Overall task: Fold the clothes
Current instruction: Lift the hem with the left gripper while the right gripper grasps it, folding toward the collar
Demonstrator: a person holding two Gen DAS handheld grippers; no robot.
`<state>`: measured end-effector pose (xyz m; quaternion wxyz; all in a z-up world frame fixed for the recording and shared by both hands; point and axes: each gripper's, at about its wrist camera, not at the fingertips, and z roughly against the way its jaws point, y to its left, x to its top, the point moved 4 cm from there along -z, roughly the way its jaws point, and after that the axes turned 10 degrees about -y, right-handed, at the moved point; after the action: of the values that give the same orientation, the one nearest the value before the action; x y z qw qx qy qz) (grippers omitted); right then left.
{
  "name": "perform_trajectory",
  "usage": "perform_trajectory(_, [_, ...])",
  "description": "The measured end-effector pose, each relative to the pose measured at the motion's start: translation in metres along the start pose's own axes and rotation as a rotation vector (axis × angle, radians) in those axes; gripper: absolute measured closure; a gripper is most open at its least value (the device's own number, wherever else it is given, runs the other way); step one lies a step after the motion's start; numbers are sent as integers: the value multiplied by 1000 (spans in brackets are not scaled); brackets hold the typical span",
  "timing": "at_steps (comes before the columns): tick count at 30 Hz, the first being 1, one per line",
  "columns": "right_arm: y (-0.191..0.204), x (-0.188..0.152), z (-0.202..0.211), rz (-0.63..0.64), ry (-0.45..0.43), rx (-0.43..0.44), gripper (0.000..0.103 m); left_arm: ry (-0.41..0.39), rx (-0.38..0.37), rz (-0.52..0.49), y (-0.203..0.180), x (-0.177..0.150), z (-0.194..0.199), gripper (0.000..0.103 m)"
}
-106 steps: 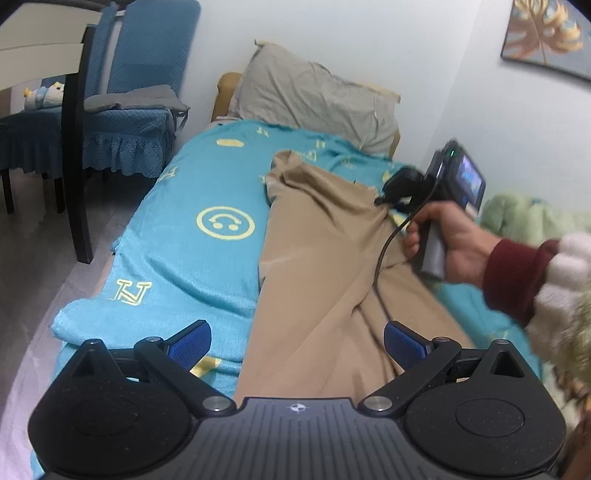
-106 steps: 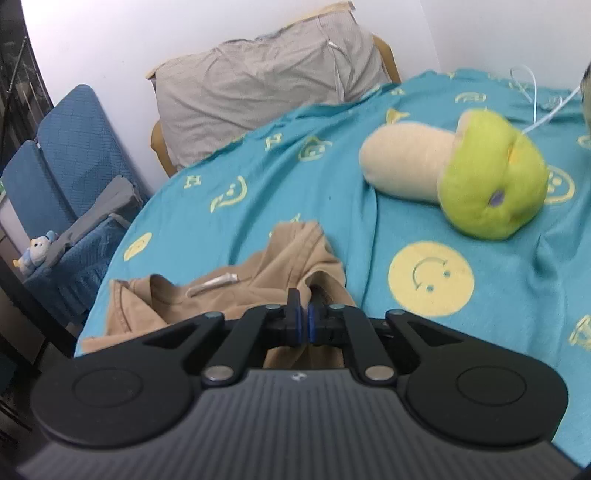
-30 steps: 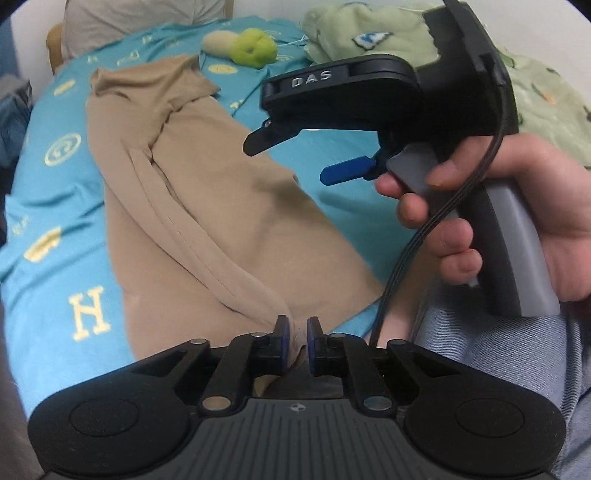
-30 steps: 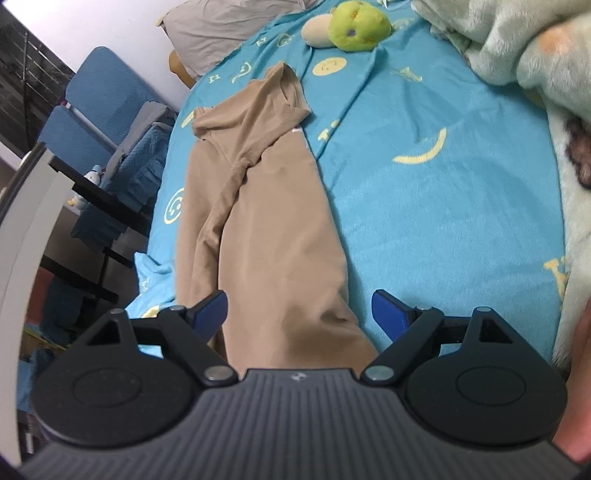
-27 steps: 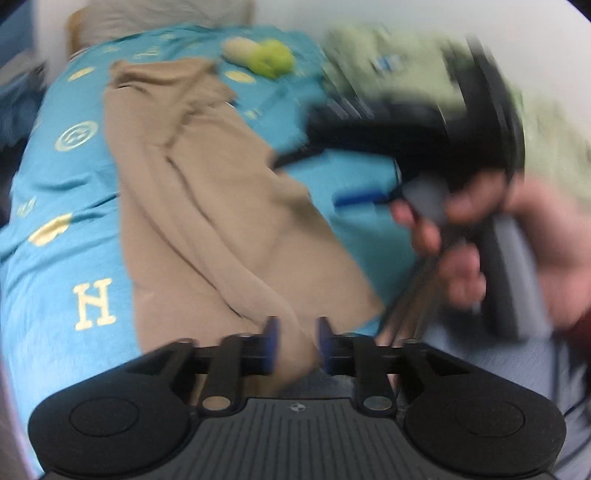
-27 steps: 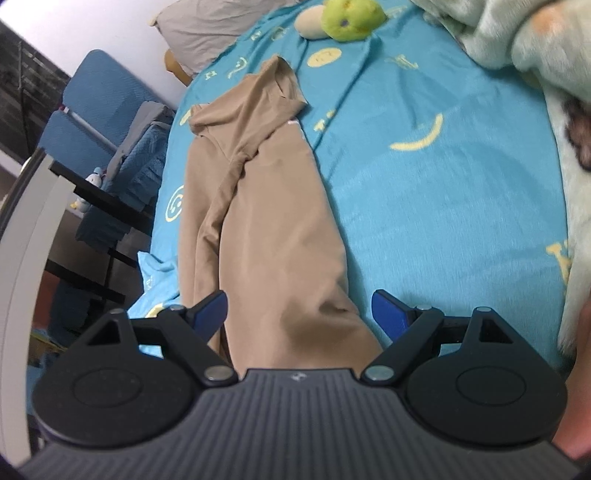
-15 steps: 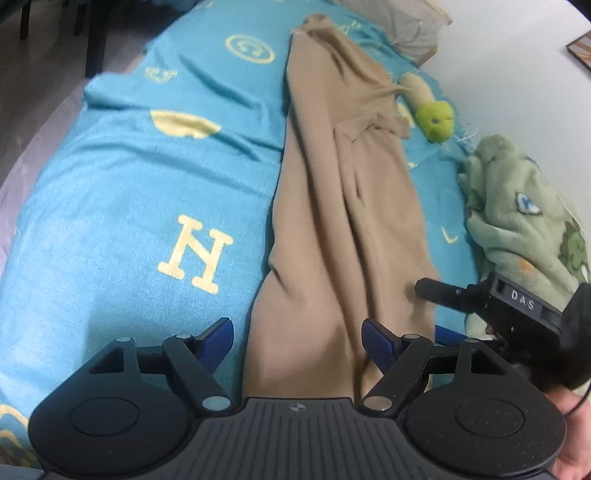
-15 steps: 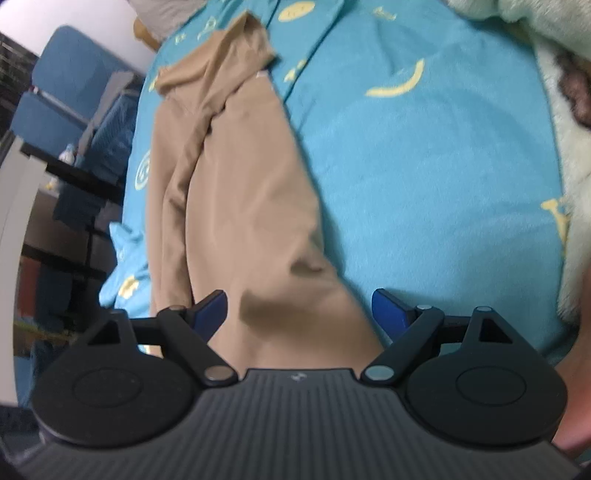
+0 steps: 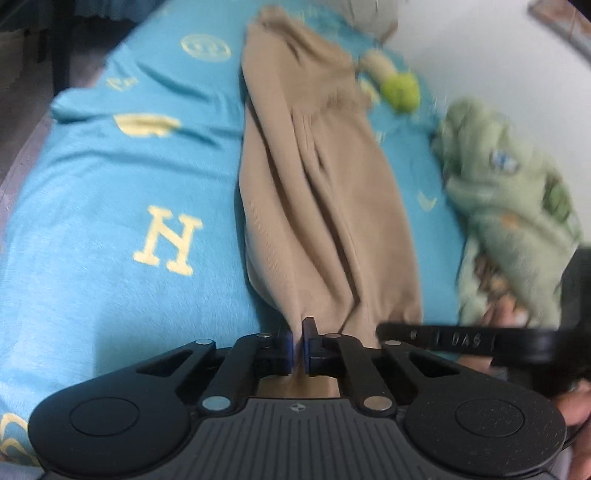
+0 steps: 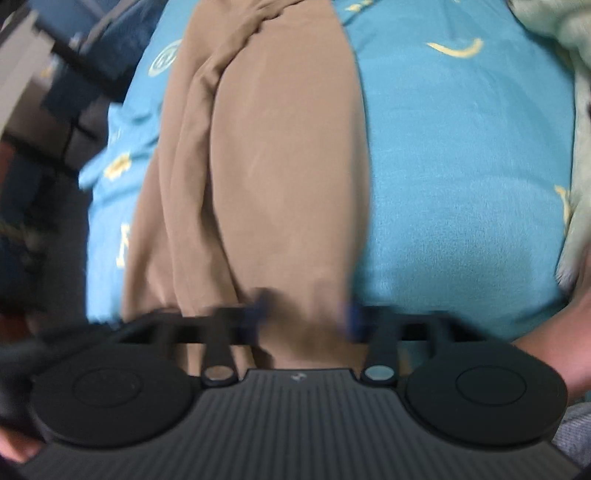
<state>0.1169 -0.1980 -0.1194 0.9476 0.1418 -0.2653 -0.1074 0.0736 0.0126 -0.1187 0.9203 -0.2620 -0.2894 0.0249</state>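
- Left wrist view: left gripper [image 9: 298, 341], fingers pressed together on the near hem of the tan long-sleeved knit garment [image 9: 314, 177]; cloth bunches into pleats running up from the pinch.
- Same view: garment lies lengthwise down the turquoise bedspread with yellow letters and smiley faces [image 9: 122, 229], narrowed into a long strip, its far end near the grey pillow [image 9: 369, 14] at the head of the bed.
- Same view: right gripper seen from the side as a black bar at the garment's near right corner, just beside the left one.
- Right wrist view: right gripper [image 10: 304, 314], blue pads blurred, a gap showing between them with the garment's hem lying in that gap; fingers parted, not clamped, though blur leaves it unclear whether they are mid-close.
- Bystanders: yellow-green plush toy [image 9: 400, 90] near the far end; pale green fleece blanket [image 9: 509, 206] heaped along the bed's right side, apart from the garment.
- Progress, as judged: lengthwise fold looks done, sleeves seemingly tucked in, with some ridges left unsmoothed. Remaining: securing the right corner, then carrying the hem up toward the collar for the crosswise fold or folds.
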Motion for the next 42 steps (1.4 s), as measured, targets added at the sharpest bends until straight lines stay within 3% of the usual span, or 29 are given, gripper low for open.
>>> perform_trajectory(3, [8,1,16,56,-44,-9,95,-114,-63,61,5,9,37,100])
perform_trajectory(9, [19,14,113,111,-339,66,95,-291,-170,101,-17,17,103,101])
perform_trajectory(12, [10,13,153,37,-400,149,95,-357,-220,77,-39,10,142,101])
perform_trajectory(19, [-6,-14,217,-3,-498,259,95,-479,-253,-32,-90,-18,232,101])
perform_trajectory(22, [-14,-12,227,-25,-517,279,95,-490,-217,-67,-95,1,213,101])
perform_trajectory(27, [-15,24,206,-32,-533,247,95,-507,-157,-124,-105,33,181,101])
perform_trajectory(31, [-14,62,164,-30,-505,221,95,-520,-108,-170,-112,59,155,101])
perform_trajectory(37, [-7,106,84,-4,-440,165,95,-493,1,-194,-76,114,67,101])
perform_trajectory(42, [-3,134,16,21,-384,98,95,-455,112,-260,-46,140,-12,101])
